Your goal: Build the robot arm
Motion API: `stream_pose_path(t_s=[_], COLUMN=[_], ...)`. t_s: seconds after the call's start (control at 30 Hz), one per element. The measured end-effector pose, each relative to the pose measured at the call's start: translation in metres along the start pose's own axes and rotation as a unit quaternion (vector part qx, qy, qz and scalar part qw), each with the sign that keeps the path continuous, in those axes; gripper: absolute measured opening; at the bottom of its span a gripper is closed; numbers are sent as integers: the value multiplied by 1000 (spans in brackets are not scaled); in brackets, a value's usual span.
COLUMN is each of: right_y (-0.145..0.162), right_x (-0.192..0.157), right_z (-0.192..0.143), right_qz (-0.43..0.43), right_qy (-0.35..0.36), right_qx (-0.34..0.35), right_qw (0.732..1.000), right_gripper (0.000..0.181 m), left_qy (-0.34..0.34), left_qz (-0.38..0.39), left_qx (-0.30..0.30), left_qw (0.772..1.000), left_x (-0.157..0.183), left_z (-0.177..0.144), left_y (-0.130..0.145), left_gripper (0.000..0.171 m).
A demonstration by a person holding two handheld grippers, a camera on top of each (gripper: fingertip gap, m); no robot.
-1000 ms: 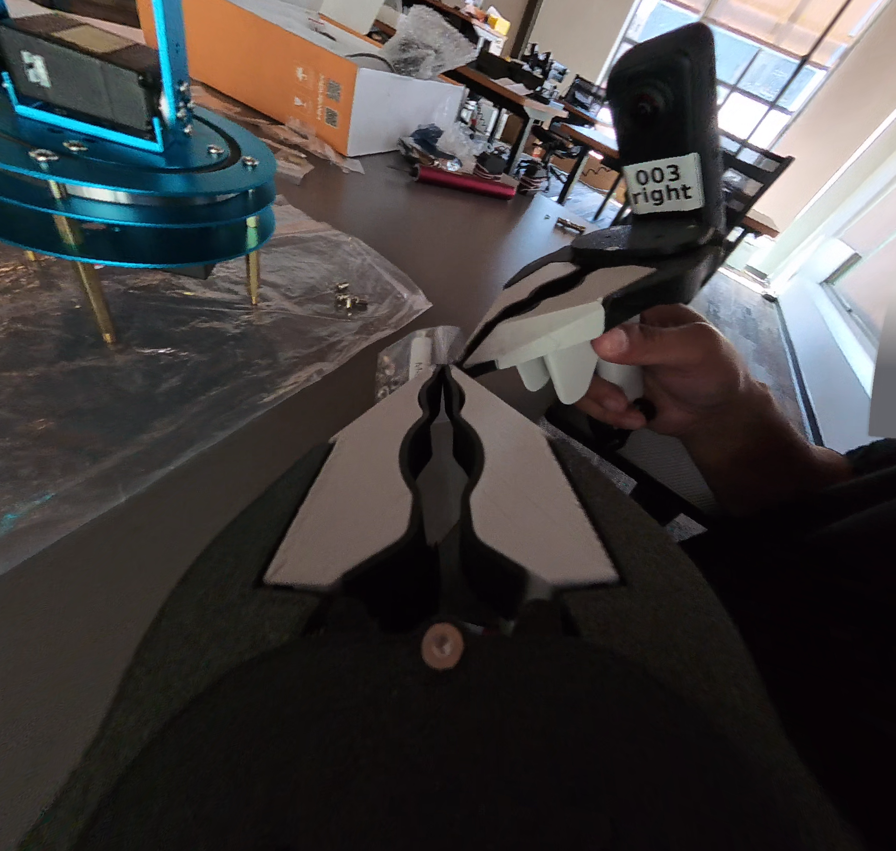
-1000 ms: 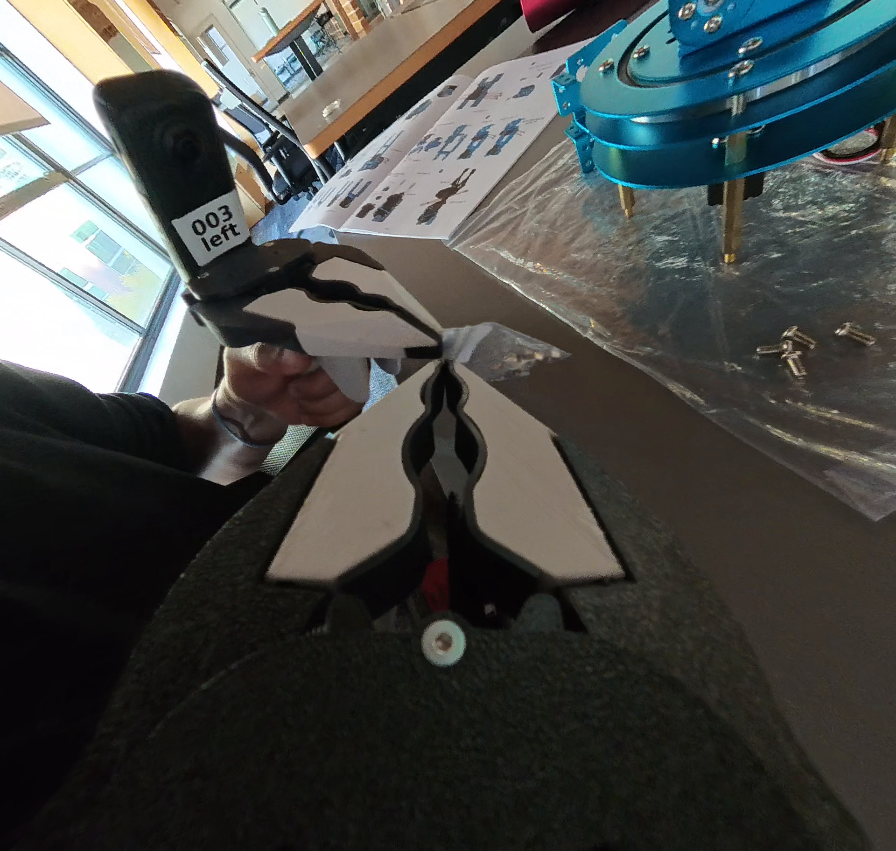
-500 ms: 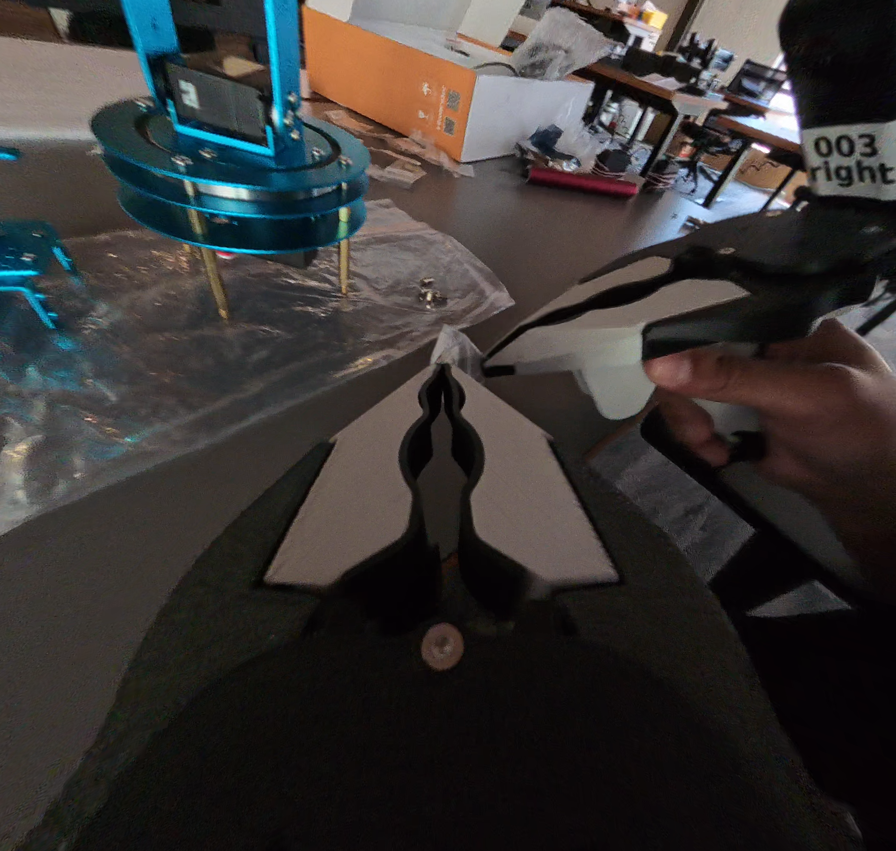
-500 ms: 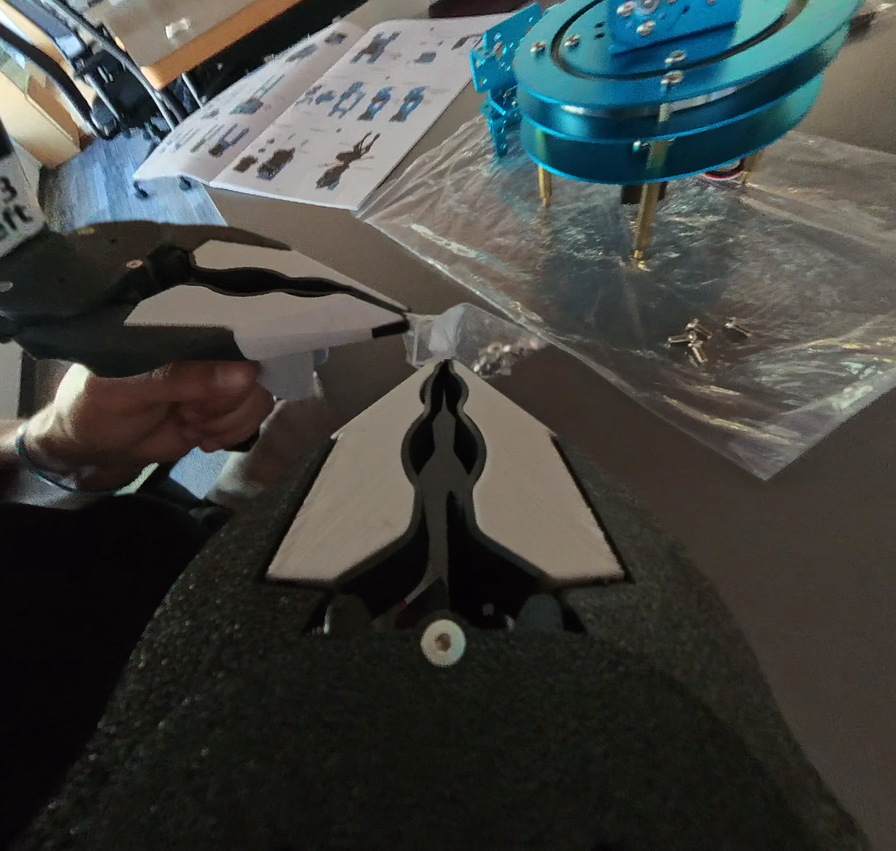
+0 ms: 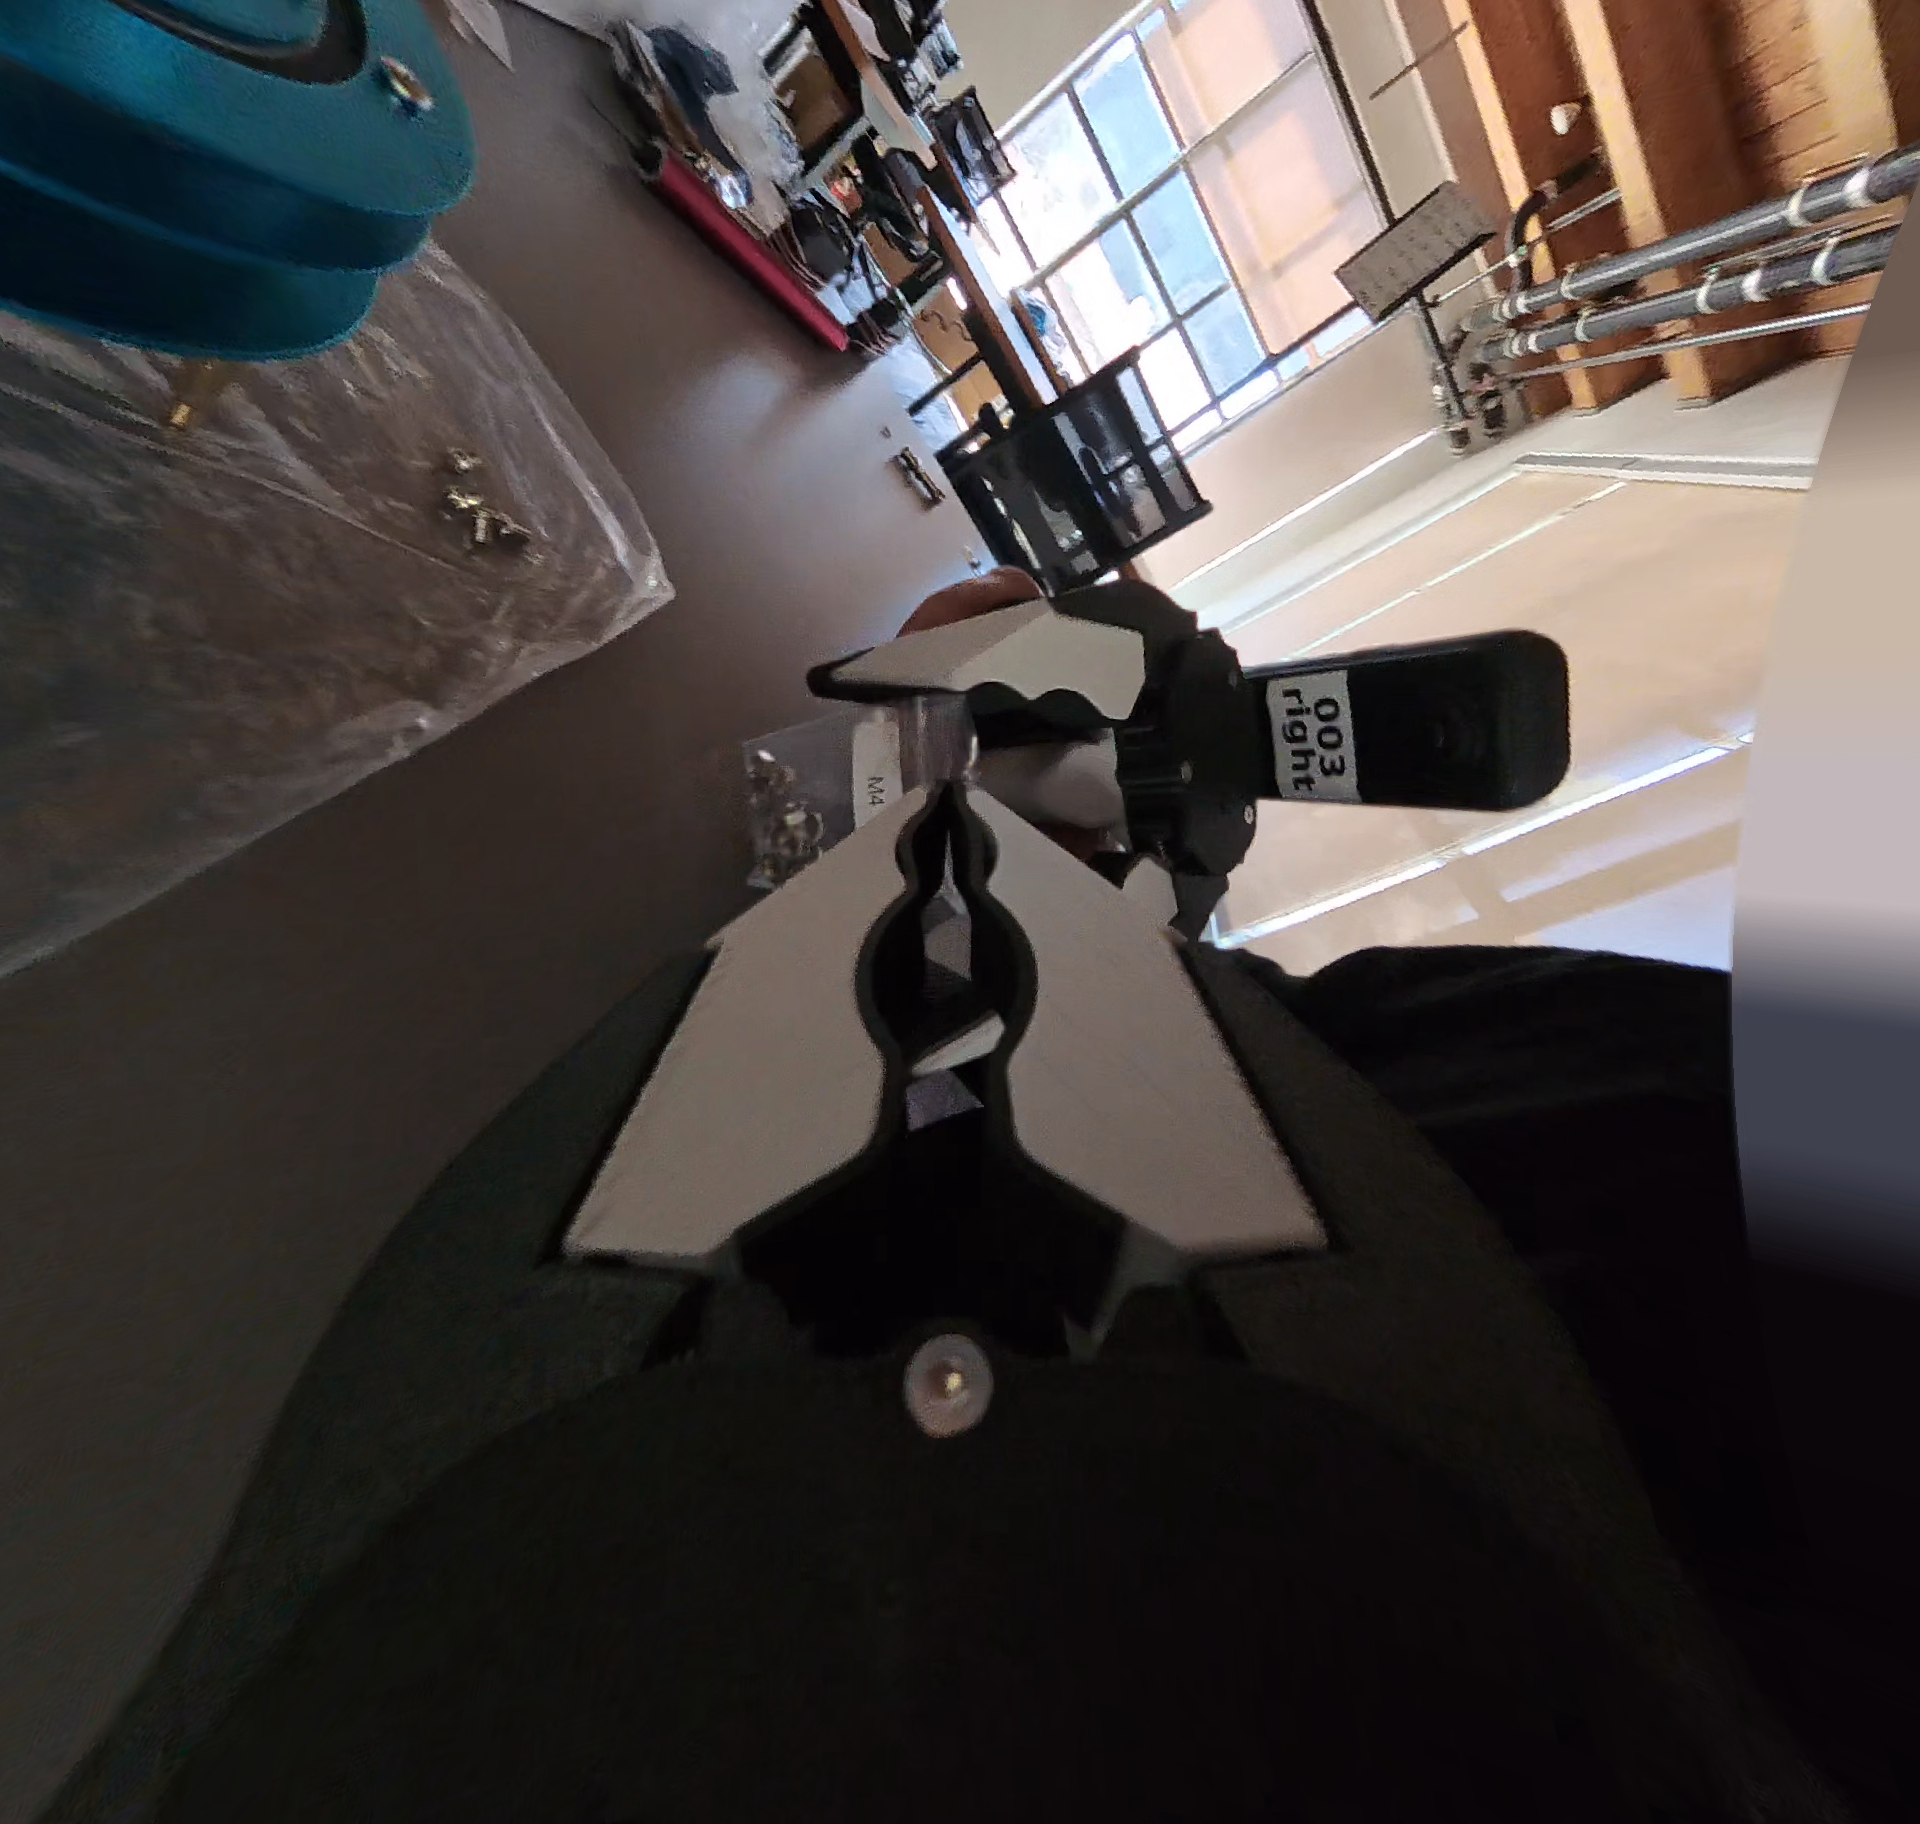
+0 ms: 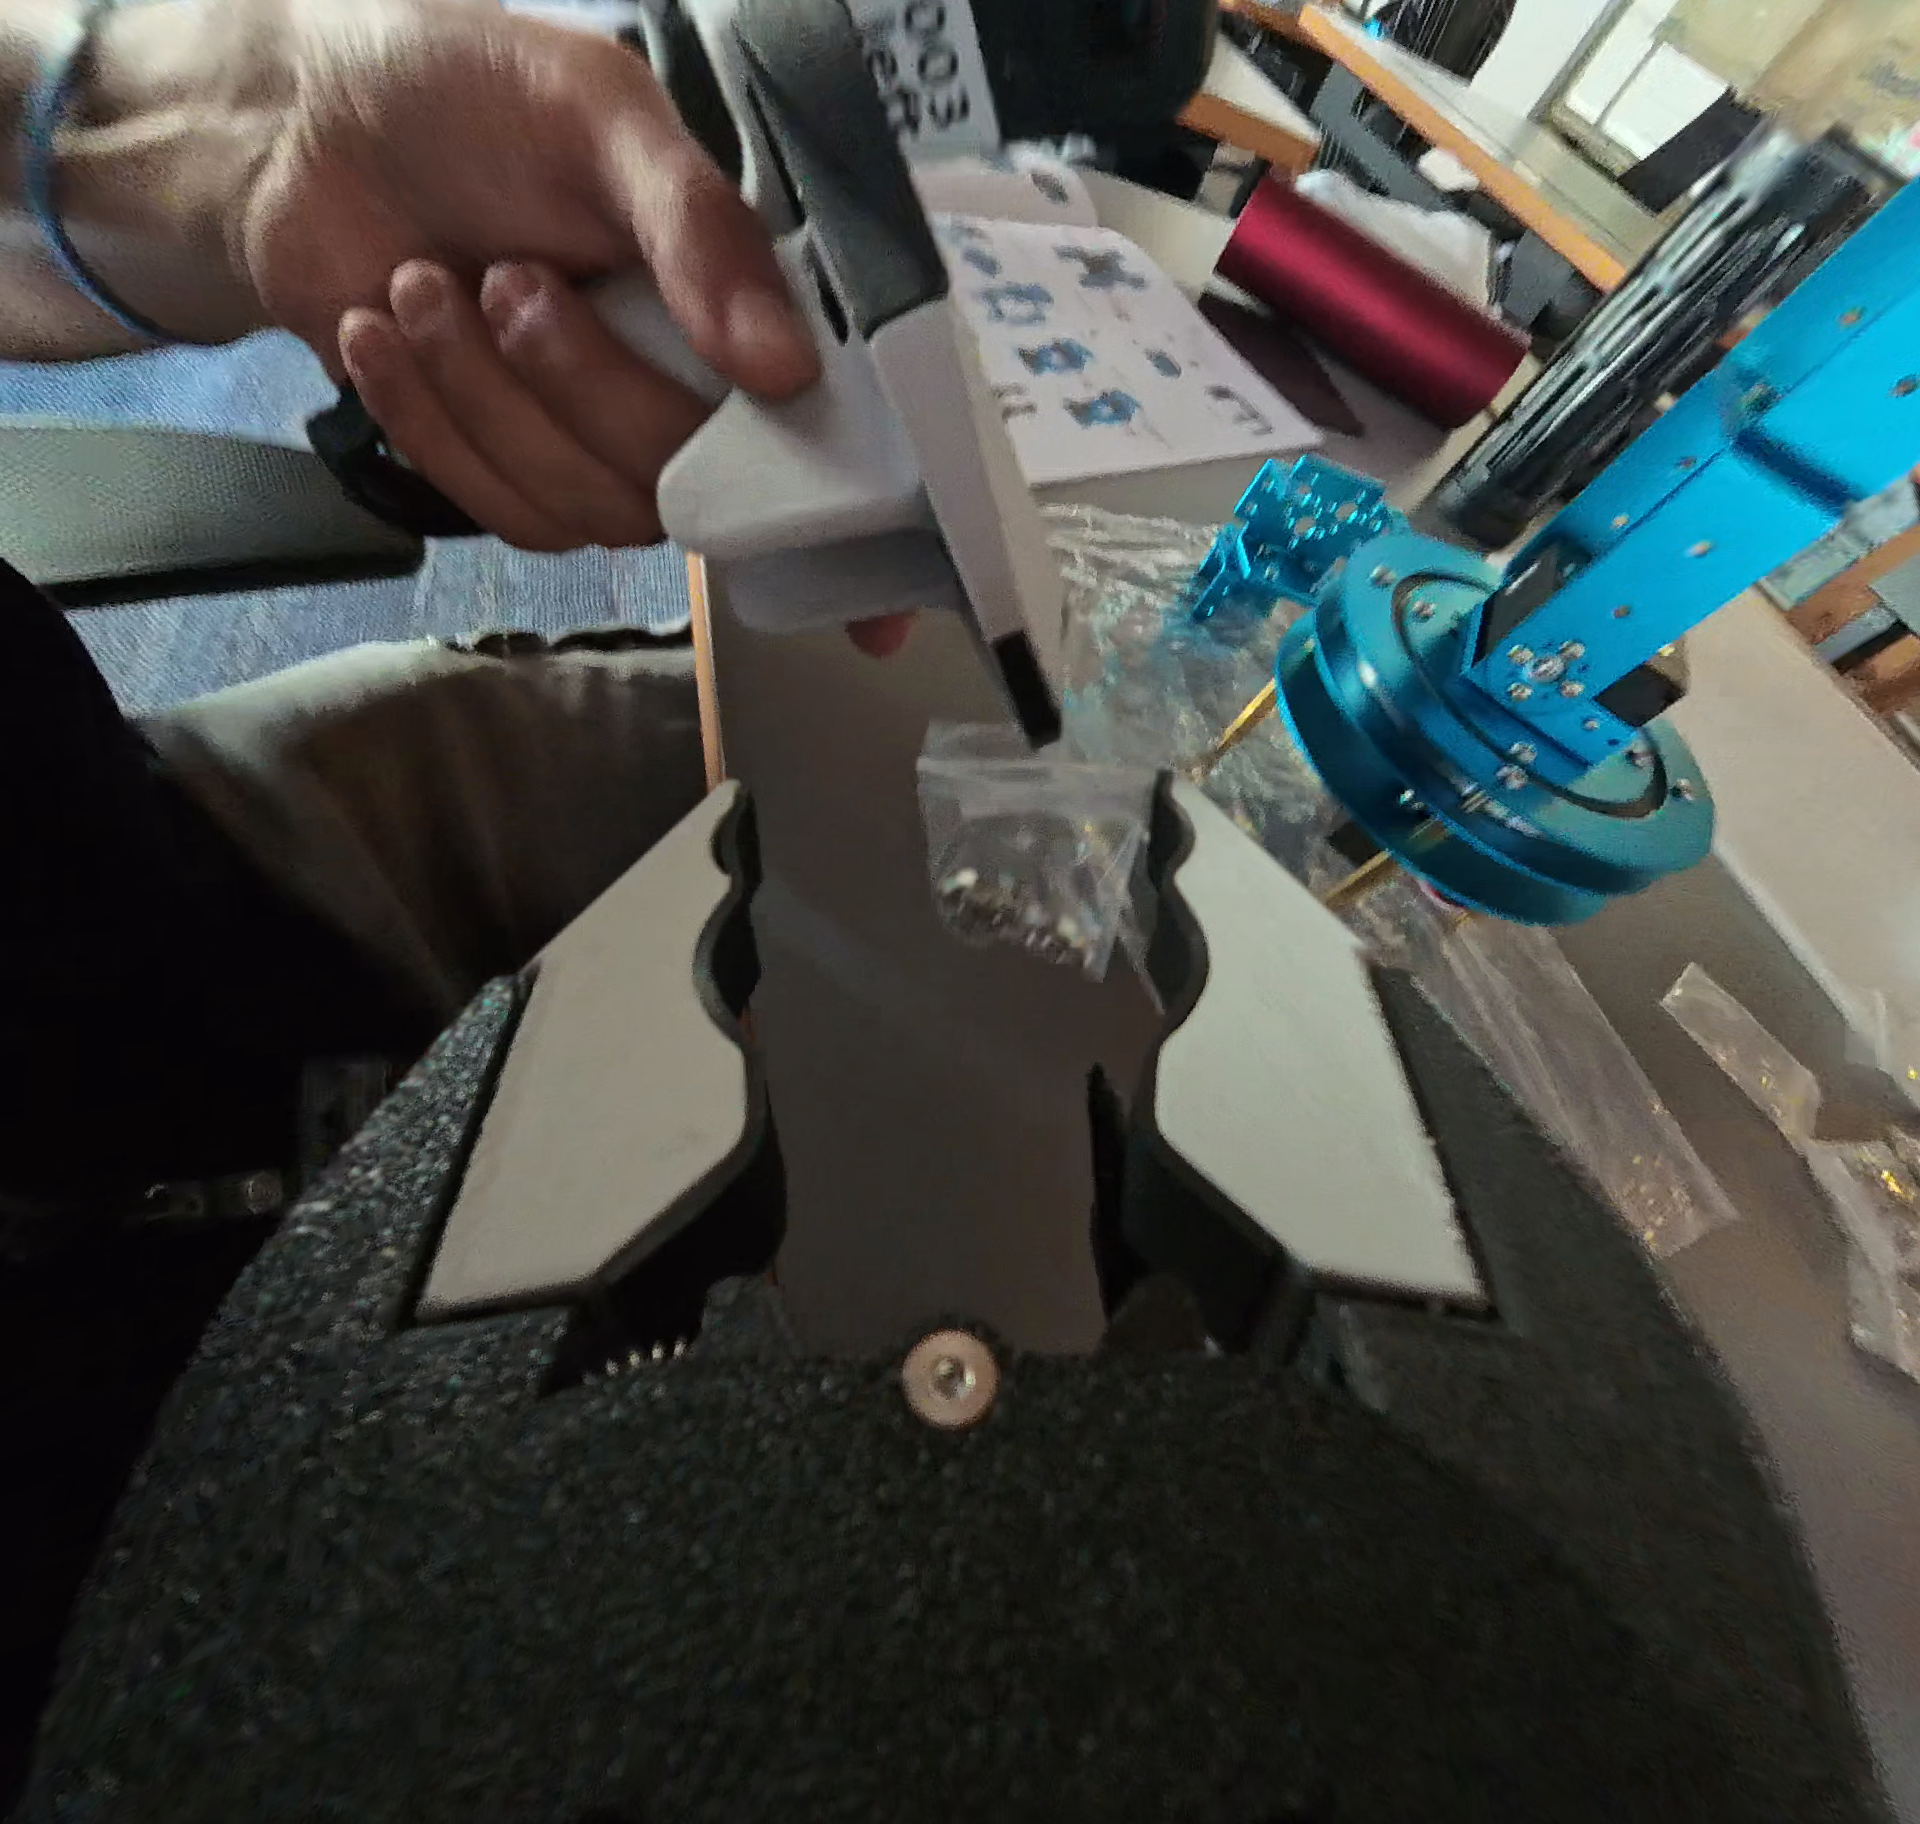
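- The left gripper [image 5: 948,795] was clenched, its tips pinching the top edge of a small clear bag of screws [image 6: 1029,860]. The bag hung from that pinch, just above the dark table [image 5: 416,943].
- The right gripper [image 6: 951,818] was released, with its jaws wide apart. The bag hung in the gap between them, close to the right-hand finger, and I could not tell whether it touched that finger.
- As I judged it, the hold was a narrow one on thin, glossy film. The weight of the screws sat low in the bag, so a pinch across the flat top strip seemed safer than one near the bulge.
- The bag was crinkled and transparent, and it carried a white label. The screws inside were small, bright metal pieces bunched at the bottom.
- The gripper fingers were flat pale wedges with wavy black inner edges, set in grainy black foam housings.
- A hand [image 6: 499,247] gripped the white handle of the left gripper.
- Beyond, a wrinkled clear plastic sheet [image 5: 260,631] lay on the table with a few loose screws [image 5: 473,512] on it.
- A blue round base [image 6: 1496,818] of anodised metal stood on that sheet on slim brass posts, with a perforated blue bracket [image 6: 1299,538] beside it.
- Farther off lay a printed booklet [image 6: 1091,351] and a dark red cylinder [image 6: 1361,320].
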State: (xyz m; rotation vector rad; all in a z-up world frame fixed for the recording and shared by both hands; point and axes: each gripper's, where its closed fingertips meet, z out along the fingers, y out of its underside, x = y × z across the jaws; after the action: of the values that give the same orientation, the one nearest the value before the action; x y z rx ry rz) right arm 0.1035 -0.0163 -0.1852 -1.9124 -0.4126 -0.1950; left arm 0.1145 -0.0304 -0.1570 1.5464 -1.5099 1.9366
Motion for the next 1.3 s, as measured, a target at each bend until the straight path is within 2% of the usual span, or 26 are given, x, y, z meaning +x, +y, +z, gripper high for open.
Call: stream_pose_path(t_s=[0.1,0.17,0.27,0.37,0.43,0.5,0.57,0.63,0.67,0.7,0.77,0.8,0.87,0.9,0.93,1.03,1.17,1.3], right_y=[-15,-13,-17,-19,-20,-16,-12,-19,-29,-44,-64,-70,-78,-80,-81,-76,-61,-53], right_x=[12,9,7,6,3,2,0,1,-1,-3,1,1,1,3,6,17,23,31], right_z=[-9,-11,-15,-17,-18,-17,-16,-20,-25,-35,-49,-54,-66,-69,-72,-69,-56,-49], right_qz=[13,24,13,24,26,46,107,203,261,312,387,401,411,417,419,425,418,425], right_qy=[8,-13,-7,-19,-29,-49,-100,-162,-208,-263,-337,-363,-395,-395,-389,-347,-297,-269], right_qx=[39,41,58,64,70,58,51,81,110,155,226,249,289,300,313,319,274,249], right_qw=[999,999,998,998,997,996,988,962,936,899,828,803,769,762,758,773,814,828], right_gripper=[52,45,32,28,30,51,70,69,71,70,57,54,27,18,7,1,1,1], left_qy=[26,44,46,41,50,59,91,125,147,168,194,199,194,192,189,172,141,137], left_qz=[-14,-29,-37,-27,-23,-12,-4,11,20,29,45,50,58,61,59,54,67,76], left_qx=[-15,-20,-25,-36,-49,-55,-57,-61,-57,-50,-38,-33,-23,-15,-10,0,9,9], left_qw=[999,998,998,998,997,997,994,990,987,984,979,978,979,979,980,984,988,988], left_x=[10,17,17,16,21,28,42,60,70,80,93,96,95,92,89,73,56,53], left_z=[0,-1,-4,-9,-10,-11,-13,-15,-17,-20,-25,-25,-25,-26,-27,-27,-27,-24], left_y=[2,3,4,5,7,6,2,0,-2,-6,-14,-18,-25,-29,-32,-34,-37,-38], left_gripper=[0,0,0,0,0,0,0,0,0,0,0,0,0,0,0,0,0,0])
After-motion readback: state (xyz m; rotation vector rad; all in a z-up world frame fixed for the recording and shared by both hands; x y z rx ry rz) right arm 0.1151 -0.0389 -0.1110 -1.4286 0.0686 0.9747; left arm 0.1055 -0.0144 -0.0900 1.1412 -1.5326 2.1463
